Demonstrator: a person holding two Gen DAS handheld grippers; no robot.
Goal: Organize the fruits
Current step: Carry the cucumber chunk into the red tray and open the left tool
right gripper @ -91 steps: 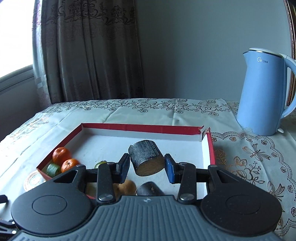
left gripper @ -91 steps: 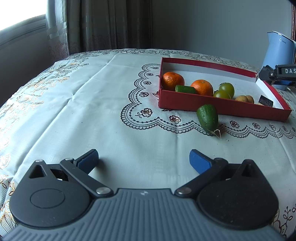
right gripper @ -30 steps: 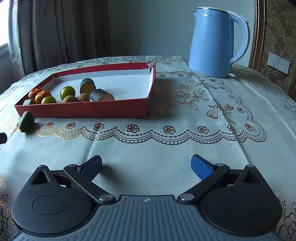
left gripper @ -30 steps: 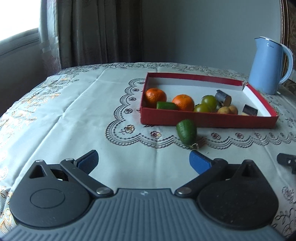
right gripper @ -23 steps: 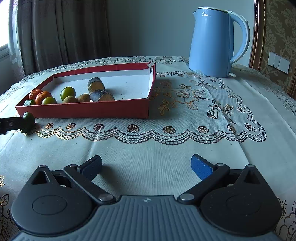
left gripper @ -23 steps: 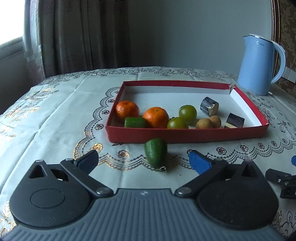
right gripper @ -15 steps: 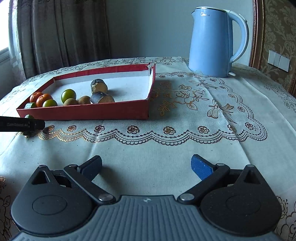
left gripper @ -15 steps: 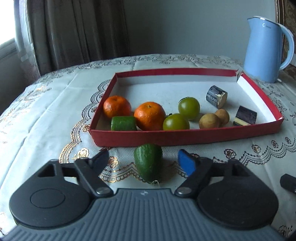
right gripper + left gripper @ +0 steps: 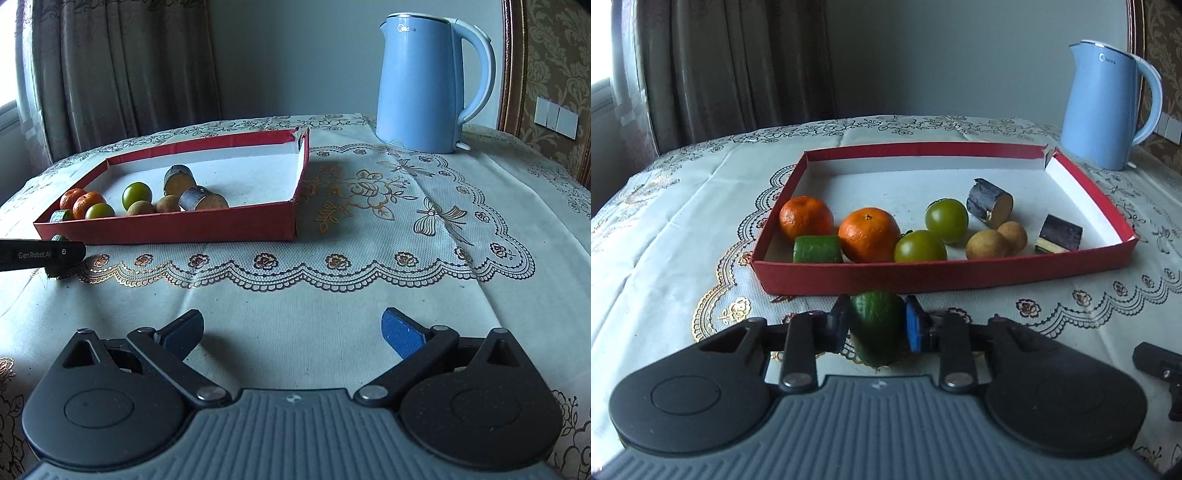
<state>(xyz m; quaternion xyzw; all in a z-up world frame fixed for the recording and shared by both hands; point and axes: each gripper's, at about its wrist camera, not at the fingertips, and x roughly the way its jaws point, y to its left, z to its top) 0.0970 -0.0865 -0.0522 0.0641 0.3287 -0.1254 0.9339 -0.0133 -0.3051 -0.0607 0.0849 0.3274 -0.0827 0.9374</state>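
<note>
Pinching the last loose cucumber piece, just outside the red box.

My left gripper (image 9: 876, 326) has its pads against both sides of the cucumber (image 9: 875, 325), which lies on the tablecloth (image 9: 665, 236) by the box (image 9: 923, 278) wall, so I judge lifting it in comes next. My right gripper (image 9: 291, 334) idles wide and empty; its view shows the cucumber (image 9: 55, 271) mostly hidden behind the other tool.

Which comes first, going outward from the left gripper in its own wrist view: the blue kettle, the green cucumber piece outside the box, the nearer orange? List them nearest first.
1. Green cucumber piece, between the left gripper fingers, outside the red box.
2. Nearer orange, inside the box, front left.
3. Blue kettle, behind the box, far right.
</note>
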